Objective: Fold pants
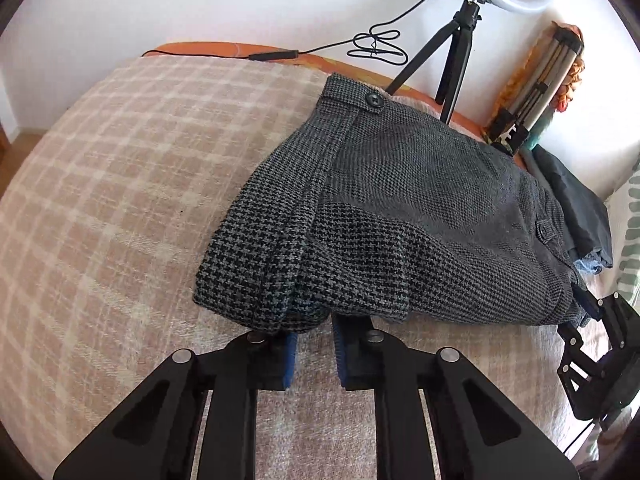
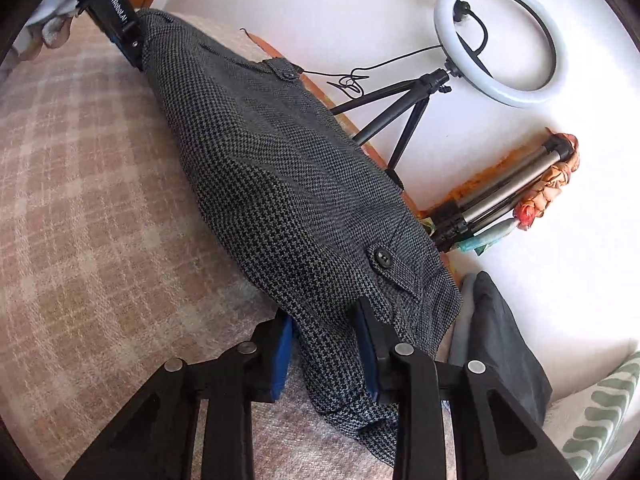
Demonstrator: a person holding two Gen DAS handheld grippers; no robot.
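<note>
Grey houndstooth pants [image 1: 400, 216] lie folded in a thick bundle on a pink checked blanket [image 1: 120, 200]. My left gripper [image 1: 314, 354] sits at the bundle's near left corner, its blue pads apart with a fold of fabric just at their tips. In the right wrist view the pants [image 2: 288, 184] stretch away from me. My right gripper [image 2: 326, 354] has its jaws around the near end of the pants, with fabric between the blue pads. The left gripper [image 2: 124, 36] shows at the far end of the bundle. The right gripper [image 1: 592, 328] shows at the bundle's right end.
A ring light on a black tripod [image 2: 500, 40] stands by the white wall with its cable [image 1: 376, 46] trailing. A folded silver tripod [image 2: 500, 196] leans nearby. Dark clothing [image 2: 500, 340] and a green patterned pillow [image 2: 600, 412] lie at the right.
</note>
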